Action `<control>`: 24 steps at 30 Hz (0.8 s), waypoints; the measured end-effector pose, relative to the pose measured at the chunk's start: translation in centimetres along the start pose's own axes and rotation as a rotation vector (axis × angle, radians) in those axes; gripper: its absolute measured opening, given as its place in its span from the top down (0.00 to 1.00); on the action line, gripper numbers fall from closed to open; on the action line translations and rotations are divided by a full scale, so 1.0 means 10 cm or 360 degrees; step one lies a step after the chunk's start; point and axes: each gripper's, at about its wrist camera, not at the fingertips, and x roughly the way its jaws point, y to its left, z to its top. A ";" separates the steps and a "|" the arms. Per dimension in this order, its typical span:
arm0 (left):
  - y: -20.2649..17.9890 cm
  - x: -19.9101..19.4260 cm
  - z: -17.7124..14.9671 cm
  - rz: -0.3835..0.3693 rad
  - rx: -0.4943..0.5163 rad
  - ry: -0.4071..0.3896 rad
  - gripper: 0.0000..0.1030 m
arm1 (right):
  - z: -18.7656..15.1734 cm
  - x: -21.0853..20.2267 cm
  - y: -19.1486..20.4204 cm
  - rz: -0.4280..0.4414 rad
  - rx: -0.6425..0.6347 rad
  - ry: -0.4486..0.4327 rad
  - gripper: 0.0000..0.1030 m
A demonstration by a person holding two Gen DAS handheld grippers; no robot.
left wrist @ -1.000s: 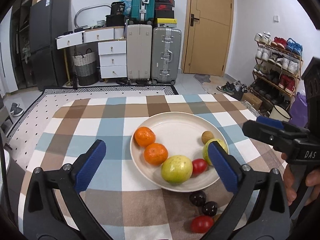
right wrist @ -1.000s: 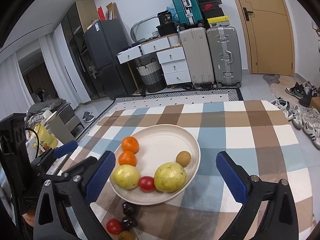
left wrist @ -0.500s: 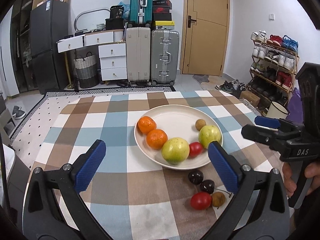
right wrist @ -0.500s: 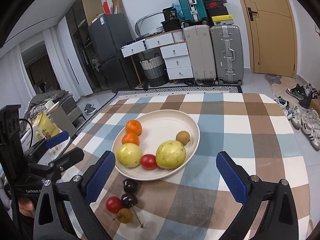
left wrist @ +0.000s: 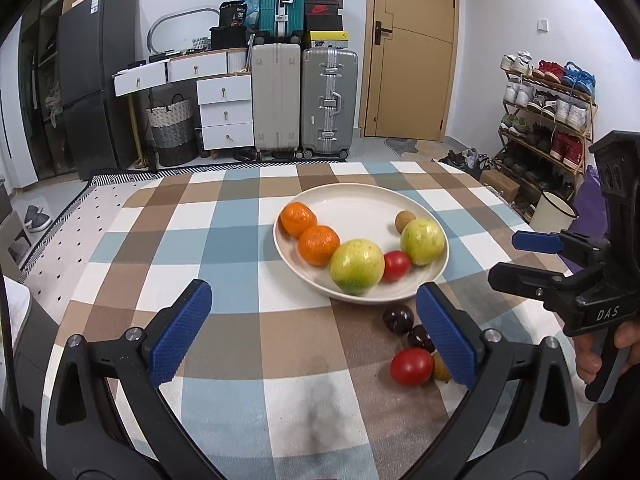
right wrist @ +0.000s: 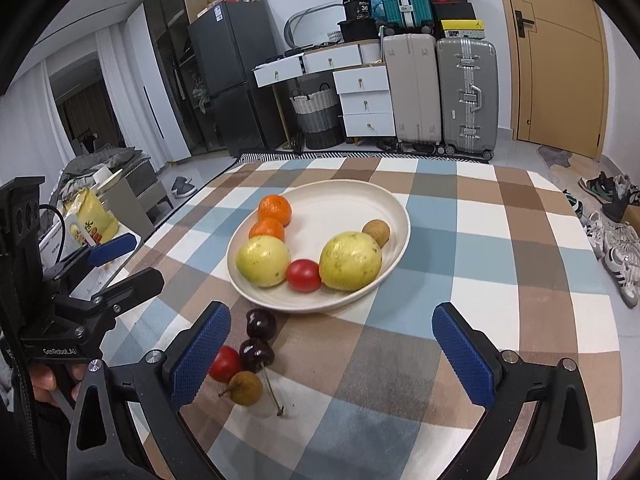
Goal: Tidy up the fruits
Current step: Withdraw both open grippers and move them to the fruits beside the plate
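A cream plate (left wrist: 352,200) (right wrist: 352,200) on the checked tablecloth holds two oranges (left wrist: 318,245) (right wrist: 274,209), two yellow-green fruits (left wrist: 357,266) (right wrist: 350,261), a small red tomato (left wrist: 397,265) (right wrist: 304,275) and a small brown fruit (left wrist: 405,221) (right wrist: 376,232). On the cloth in front of the plate lie two dark cherries (left wrist: 398,319) (right wrist: 261,323), a red tomato (left wrist: 412,366) (right wrist: 225,363) and a brown fruit (right wrist: 245,388). My left gripper (left wrist: 312,334) is open above bare cloth. My right gripper (right wrist: 332,354) is open, its left finger beside the loose fruits.
The checked tablecloth (left wrist: 224,248) covers the table, with edges close on the left and right. Beyond it stand suitcases (left wrist: 328,100), white drawers (left wrist: 226,114), a dark fridge (left wrist: 94,80), a shoe rack (left wrist: 548,120) and a door (left wrist: 412,48). A hand (right wrist: 44,380) holds the other gripper.
Both grippers have drawn back from the plate toward the near edge, so the loose cherries, tomato and brown fruit show more fully. Both stay open and no fruit has moved.
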 end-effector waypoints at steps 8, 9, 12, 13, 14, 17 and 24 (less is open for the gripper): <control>-0.10 0.11 -0.13 -0.0004 0.0034 0.0066 0.01 | -0.11 0.10 0.04 0.0021 -0.0040 0.0094 0.01; -0.11 0.12 -0.15 -0.0009 0.0036 0.0073 0.01 | -0.12 0.12 0.06 0.0025 -0.0052 0.0110 0.01; -0.14 0.17 -0.20 -0.0039 0.0038 0.0103 0.01 | -0.16 0.15 0.08 0.0054 -0.0075 0.0140 0.01; -0.15 0.19 -0.20 -0.0043 0.0041 0.0112 0.01 | -0.17 0.16 0.10 0.0060 -0.0084 0.0146 0.01; -0.16 0.20 -0.20 -0.0050 0.0045 0.0119 0.01 | -0.18 0.17 0.11 0.0061 -0.0093 0.0151 0.01; -0.19 0.22 -0.21 -0.0064 0.0058 0.0121 0.01 | -0.20 0.19 0.12 0.0065 -0.0110 0.0161 0.01; -0.15 0.27 -0.23 -0.0046 0.0026 0.0154 0.01 | -0.26 0.27 0.13 0.0047 -0.0127 0.0217 0.01</control>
